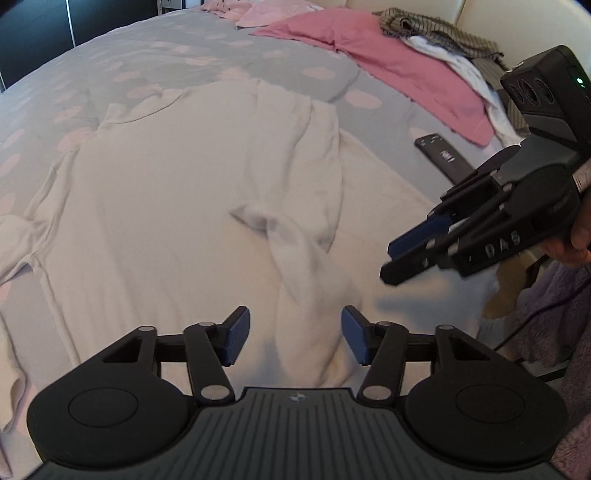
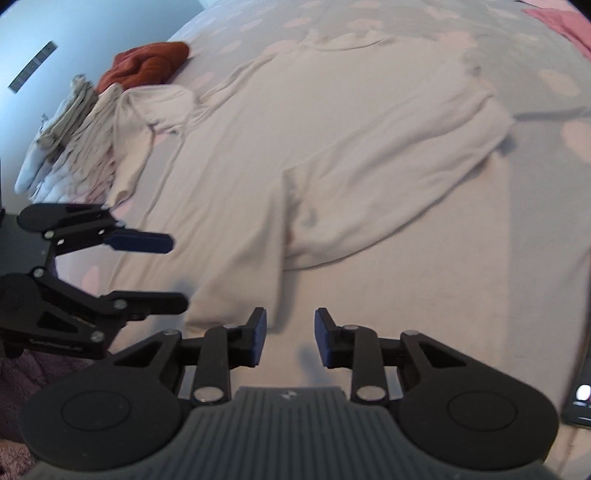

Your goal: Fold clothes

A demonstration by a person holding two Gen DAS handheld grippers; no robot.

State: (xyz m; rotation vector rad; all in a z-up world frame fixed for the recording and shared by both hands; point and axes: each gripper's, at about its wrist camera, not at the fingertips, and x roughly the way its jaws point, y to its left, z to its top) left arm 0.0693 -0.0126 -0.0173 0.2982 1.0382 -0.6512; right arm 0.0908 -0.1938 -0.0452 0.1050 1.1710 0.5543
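A white long-sleeved shirt (image 1: 166,184) (image 2: 351,147) lies spread flat on the bed, with one sleeve (image 1: 295,155) folded in across its body. My left gripper (image 1: 295,338) hovers over the shirt's near hem, open, with only cloth below the blue pads. In the right wrist view the left gripper (image 2: 171,273) shows at the left edge, its fingers apart. My right gripper (image 2: 290,339) is open above the shirt's near edge, and nothing sits between its pads. A hand holds the right gripper (image 1: 399,258) at the right of the left wrist view, angled down toward the shirt.
The bedspread (image 1: 184,48) is grey with pink spots. A pink garment (image 1: 388,62) and a striped grey one (image 1: 424,26) lie at the far right. A dark phone (image 1: 441,155) (image 2: 580,398) rests beside the shirt. Folded clothes (image 2: 74,136) and a rust garment (image 2: 147,62) sit far left.
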